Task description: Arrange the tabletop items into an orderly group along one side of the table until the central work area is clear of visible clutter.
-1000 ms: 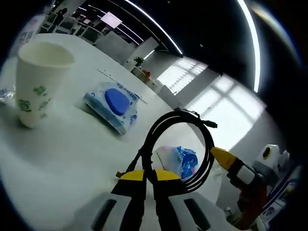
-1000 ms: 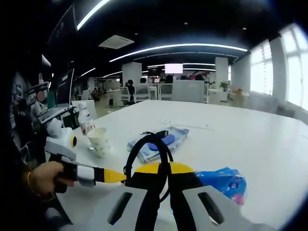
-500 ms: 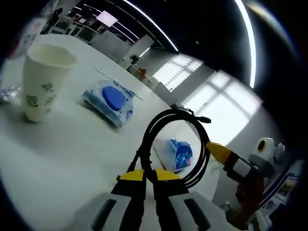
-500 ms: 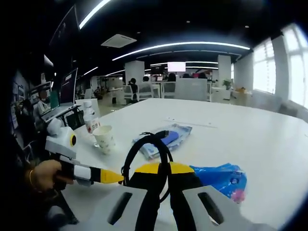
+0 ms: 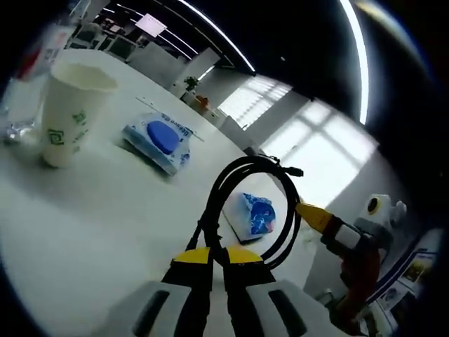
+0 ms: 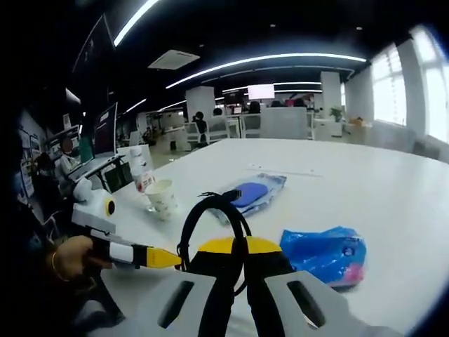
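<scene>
A coiled black cable (image 5: 231,180) hangs in a loop above the white table (image 5: 105,210). My left gripper (image 5: 217,256) is shut on its lower end. In the right gripper view, my right gripper (image 6: 235,246) is shut on the same cable (image 6: 200,210). The left gripper's yellow tip (image 6: 160,258) comes in from the left, touching the loop. On the table lie a white paper cup (image 5: 66,112), a blue wet-wipes pack (image 5: 160,137) and a crumpled blue packet (image 5: 256,214). The cup (image 6: 165,199), wipes pack (image 6: 249,195) and packet (image 6: 326,254) lie beyond the loop.
A water bottle (image 6: 142,168) stands just behind the cup near the table's left edge. A laptop (image 6: 98,133) stands further left. A person's hand (image 6: 66,256) holds the left gripper. Desks and seated people fill the far office.
Both grippers stay shut on the cable. Both views have drifted a little, so the cup, wipes pack and blue packet sit slightly differently in the picture.
</scene>
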